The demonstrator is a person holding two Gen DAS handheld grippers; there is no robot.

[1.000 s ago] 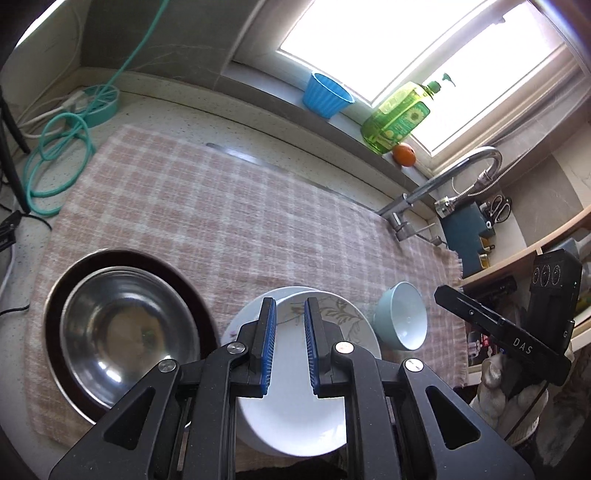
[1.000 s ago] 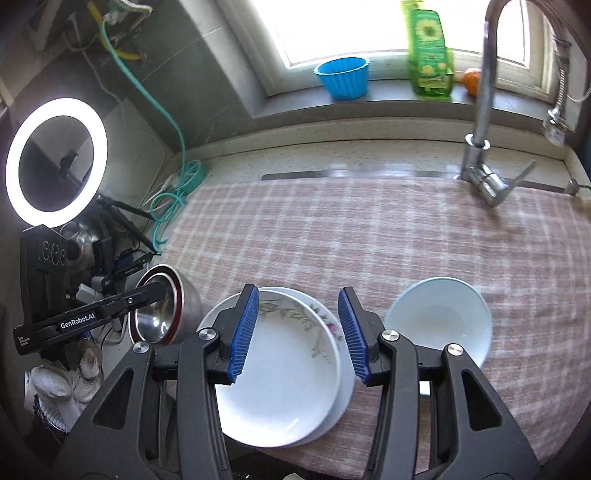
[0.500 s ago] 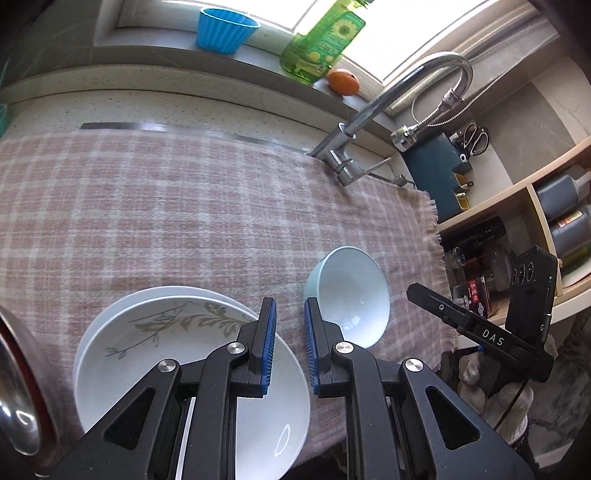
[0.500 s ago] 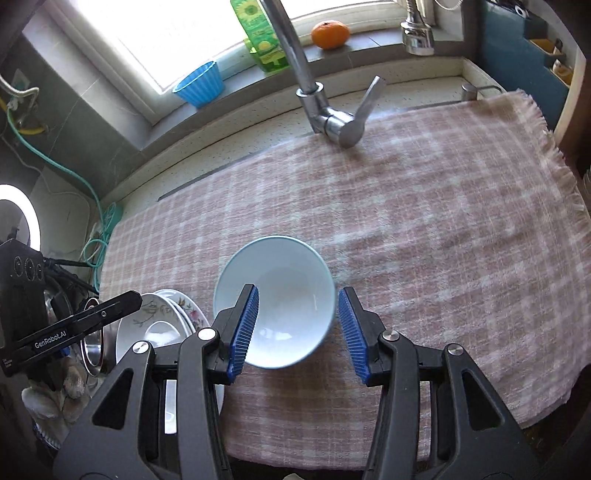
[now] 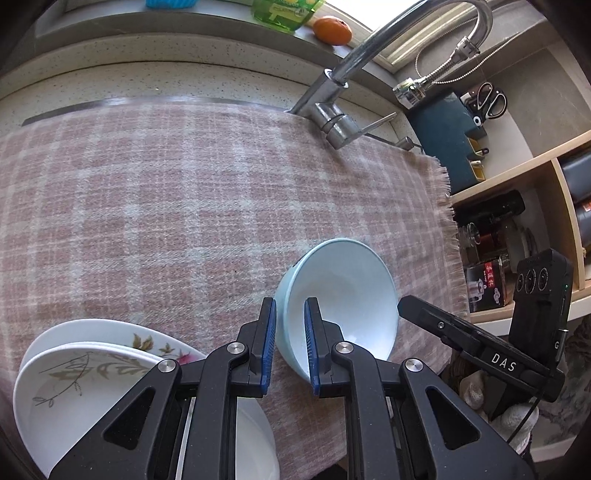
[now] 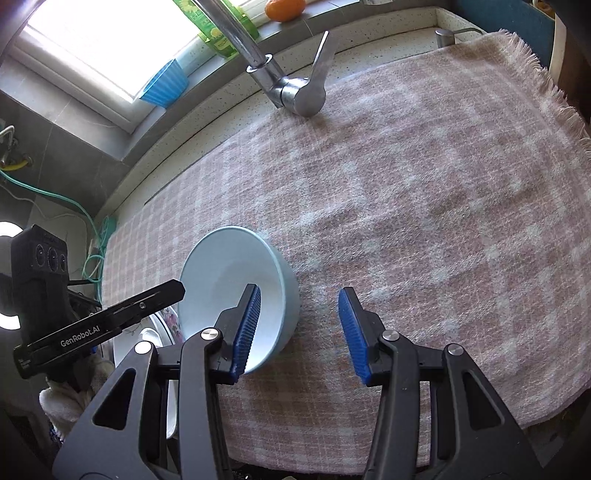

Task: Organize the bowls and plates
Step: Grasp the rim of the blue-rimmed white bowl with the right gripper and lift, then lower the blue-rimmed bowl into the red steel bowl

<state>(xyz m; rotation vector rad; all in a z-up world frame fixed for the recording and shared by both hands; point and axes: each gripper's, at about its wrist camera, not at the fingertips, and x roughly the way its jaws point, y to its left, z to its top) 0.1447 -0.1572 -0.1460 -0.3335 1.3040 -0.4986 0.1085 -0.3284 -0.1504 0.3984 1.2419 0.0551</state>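
A light blue bowl (image 5: 343, 291) stands on the pink checked cloth (image 5: 184, 192) near its front edge; it also shows in the right wrist view (image 6: 236, 288). My left gripper (image 5: 290, 347) hangs over the bowl's near left rim, its jaws a narrow gap apart and empty. My right gripper (image 6: 299, 328) is open, with its left finger over the bowl and its right finger over bare cloth. Two stacked white flowered plates (image 5: 92, 365) lie left of the bowl, partly under the left gripper.
A chrome tap (image 5: 340, 122) stands at the cloth's far edge. An orange (image 5: 332, 29) and a green bottle (image 5: 284, 11) sit on the windowsill. Shelves with jars (image 5: 509, 236) are to the right. A blue cup (image 6: 162, 85) stands by the window.
Both grippers have swung right, from over the plates to the blue bowl. The steel bowl has left the left view. The jaw gaps look unchanged.
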